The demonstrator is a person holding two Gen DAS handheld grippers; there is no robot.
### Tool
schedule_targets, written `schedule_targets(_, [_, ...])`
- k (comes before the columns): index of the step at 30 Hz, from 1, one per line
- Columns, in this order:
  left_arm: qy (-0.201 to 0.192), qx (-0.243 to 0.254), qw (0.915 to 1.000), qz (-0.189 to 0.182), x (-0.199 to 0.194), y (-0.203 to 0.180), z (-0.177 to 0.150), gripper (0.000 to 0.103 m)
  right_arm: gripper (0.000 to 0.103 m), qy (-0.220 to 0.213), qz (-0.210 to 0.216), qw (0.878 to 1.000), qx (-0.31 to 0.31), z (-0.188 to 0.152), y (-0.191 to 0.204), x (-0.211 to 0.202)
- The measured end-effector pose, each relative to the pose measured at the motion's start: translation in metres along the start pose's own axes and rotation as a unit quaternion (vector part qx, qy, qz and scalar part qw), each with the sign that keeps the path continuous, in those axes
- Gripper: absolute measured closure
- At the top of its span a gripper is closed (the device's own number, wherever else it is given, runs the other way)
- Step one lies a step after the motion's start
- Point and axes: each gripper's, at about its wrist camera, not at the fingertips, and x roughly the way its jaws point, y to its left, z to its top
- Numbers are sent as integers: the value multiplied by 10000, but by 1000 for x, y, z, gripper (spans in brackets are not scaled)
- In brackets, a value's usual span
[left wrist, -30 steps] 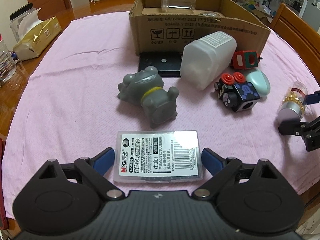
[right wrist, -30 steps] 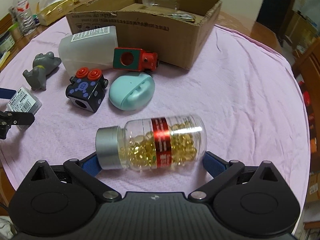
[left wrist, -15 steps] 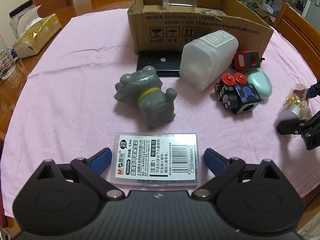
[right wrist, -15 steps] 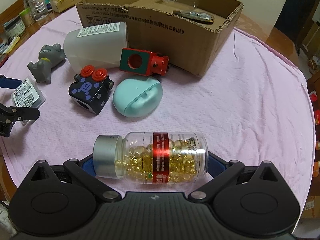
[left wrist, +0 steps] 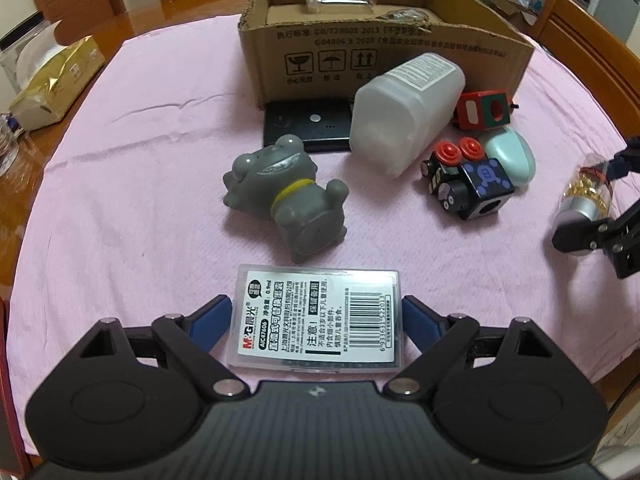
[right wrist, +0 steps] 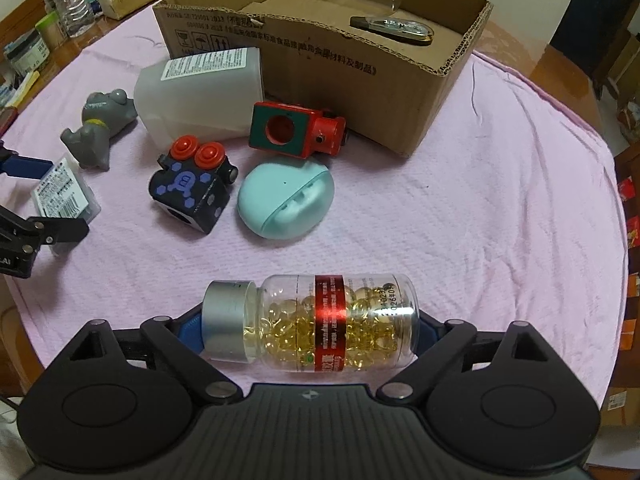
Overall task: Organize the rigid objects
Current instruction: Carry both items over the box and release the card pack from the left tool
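Step in hand: twin pickup, for the box [right wrist: 372, 68].

Left tool [left wrist: 316, 316]: jaws closing, case [left wrist: 318, 318] flat on the pink cloth [left wrist: 132, 168] between them. Blue pads sit at its short ends; whether they press yet you cannot tell from this angle. Keep the case square to the pads and let them seat before you lift.

Right tool [right wrist: 310, 328]: jaws closing, pill bottle [right wrist: 312, 324] on its side between them, cap to one pad and base to the other. Contact looks close, but the pads are mostly hidden. Hold it end to end; a round bottle may roll.

Box: beyond the toys, open-topped, well apart from both tools. Lift clear of its wall.
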Motion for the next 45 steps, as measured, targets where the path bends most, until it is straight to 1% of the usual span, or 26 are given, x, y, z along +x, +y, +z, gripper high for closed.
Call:
schedule_targets(6, [68, 338, 9994, -72, -9, 4, 5, 13, 7, -24, 82, 10000, -38, 4, 1, -15])
schedule_targets(12, [49, 782, 9965, -278, -38, 8, 21, 13, 7, -58, 132, 9999, -86, 13, 2, -35])
schedule_targets(15, [-43, 1017, 9942, -337, -54, 8, 34, 13, 7, -151, 141, 9997, -100, 24, 3, -46])
schedule_targets(19, [-209, 1233, 9914, -378, -70, 7, 55, 13, 7, -387, 165, 9990, -155, 38, 2, -65])
schedule_targets(25, [-614, 1410, 9873, -393, -82, 4, 98, 13, 7, -794, 162, 9965, -189, 64, 1, -86])
schedule_targets(29, [-840, 1503, 9842, -412, -80, 2, 129, 13, 7, -1015, 115, 9946, -184, 81, -1, -94])
schedule_targets(35, [-1065, 1588, 9806, -422, -57, 4, 182, 13, 7, -1195, 36, 9928, -104, 101, -3, -95])
schedule_targets(39, [-1094, 1682, 9787, -441, -35, 5, 208, 13, 7, -1250, -32, 9921, 1, 112, -6, -95])
schedule_targets(45, [-1064, 1684, 9790, -433, 3, 6, 241, 13, 7, -1295, -193, 9912, 181, 123, -11, -95])
